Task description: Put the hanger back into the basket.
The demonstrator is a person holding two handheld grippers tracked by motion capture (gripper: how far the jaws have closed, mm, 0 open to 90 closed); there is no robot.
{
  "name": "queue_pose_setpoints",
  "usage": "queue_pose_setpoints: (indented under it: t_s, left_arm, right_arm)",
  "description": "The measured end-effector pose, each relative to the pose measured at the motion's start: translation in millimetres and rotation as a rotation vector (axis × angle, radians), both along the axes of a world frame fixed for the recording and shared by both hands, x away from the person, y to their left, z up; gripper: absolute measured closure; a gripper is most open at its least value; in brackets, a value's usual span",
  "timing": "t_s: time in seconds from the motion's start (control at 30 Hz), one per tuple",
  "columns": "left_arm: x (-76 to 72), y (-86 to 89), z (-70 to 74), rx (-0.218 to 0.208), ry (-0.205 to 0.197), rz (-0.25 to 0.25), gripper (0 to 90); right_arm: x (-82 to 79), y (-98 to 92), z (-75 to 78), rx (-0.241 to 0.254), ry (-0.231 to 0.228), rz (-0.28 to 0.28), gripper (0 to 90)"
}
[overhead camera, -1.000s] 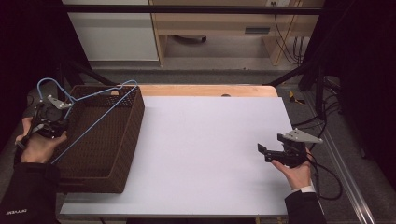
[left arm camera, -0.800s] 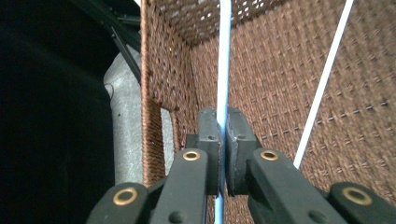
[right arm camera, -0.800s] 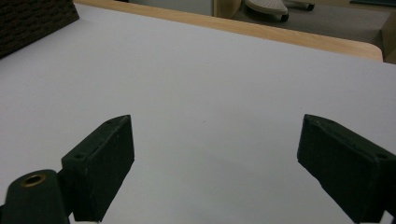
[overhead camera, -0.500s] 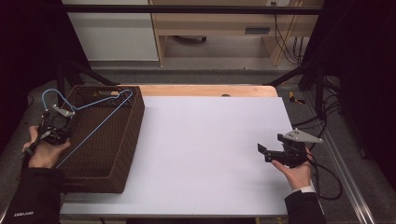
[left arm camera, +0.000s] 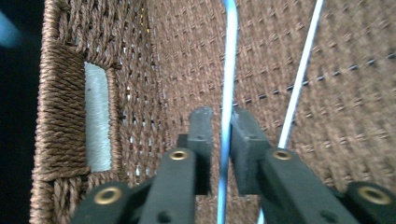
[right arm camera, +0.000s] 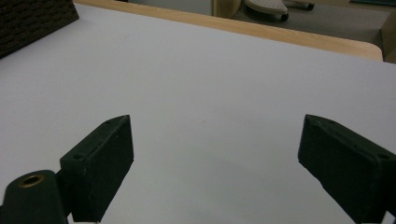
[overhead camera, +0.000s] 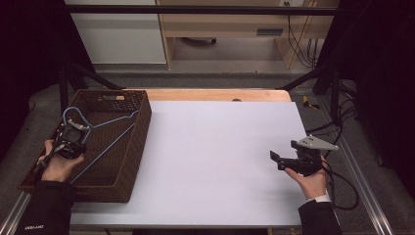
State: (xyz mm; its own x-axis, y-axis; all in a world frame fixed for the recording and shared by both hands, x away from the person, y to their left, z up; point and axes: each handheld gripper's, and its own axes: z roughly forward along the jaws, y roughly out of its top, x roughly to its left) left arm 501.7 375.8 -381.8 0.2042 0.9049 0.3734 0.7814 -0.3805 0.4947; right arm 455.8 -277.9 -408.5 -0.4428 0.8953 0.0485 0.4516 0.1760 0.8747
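Left gripper [overhead camera: 68,142]: low inside the basket, near its left wall. Its jaws have just been opening; in the left gripper view [left arm camera: 219,135] they stand slightly apart with the hanger wire between them, a thin gap visible on each side, so the pads no longer press on it.
Hanger [overhead camera: 105,132]: blue wire, lying slanted inside the basket. One strand [left arm camera: 228,93] runs straight ahead from between the jaws; a second strand runs just to the gripper's right, across the basket floor. The hook end curls just beyond the gripper.
Reason for hold: judged to be a release step. The hanger is down in the basket, so the loosened jaws let it settle there.
Basket [overhead camera: 139,127]: brown woven, under and around the left gripper. Its handle slot [left arm camera: 97,116] lies to the left of the jaws.
Right gripper [overhead camera: 276,159]: jaws wide open [right arm camera: 215,154], nothing between them, held just above the bare desk, well apart from the basket. Judged idle: the hanger needs one gripper only.
Desk [overhead camera: 220,147]: white top, wooden strip at the far edge, beyond both grippers.
Risk: the wire may snag a pad as the left gripper withdraws; lift clear of the strand.
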Motion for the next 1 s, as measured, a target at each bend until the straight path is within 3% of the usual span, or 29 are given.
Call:
queue_pose_setpoints:
  t_s: [0.07,0.23,0.4,0.57,0.73,0.9,1.0]
  left_arm:
    - [-4.9,1.1,6.5,-0.016,-0.031,-0.013,71.7]
    - [-22.6,-2.4,28.8,-0.135,-0.149,-0.059,51.6]
    - [-43.9,-16.8,45.6,-0.261,-0.284,-0.160,37.6]
    - [-58.8,-38.7,54.2,-0.339,-0.365,-0.262,30.3]
    - [-68.3,-61.9,56.4,-0.419,-0.401,-0.354,25.4]
    - [-73.6,-85.0,47.5,-0.512,-0.407,-0.436,20.8]
    - [-74.5,-97.6,39.0,-0.528,-0.401,-0.465,17.8]
  right_arm:
    - [-0.2,-0.1,0.3,0.001,-0.001,-0.001,11.0]
    - [-1.2,1.2,1.8,0.000,-0.005,0.002,10.9]
    - [-3.3,2.9,4.3,0.006,-0.013,0.010,10.6]
    - [-5.6,3.2,7.2,0.022,-0.021,0.016,10.4]
    - [-7.9,3.5,10.3,0.029,-0.034,0.023,10.2]
    - [-9.7,3.4,12.5,0.035,-0.046,0.030,9.9]
    - [-10.6,3.0,13.2,0.039,-0.051,0.040,9.7]
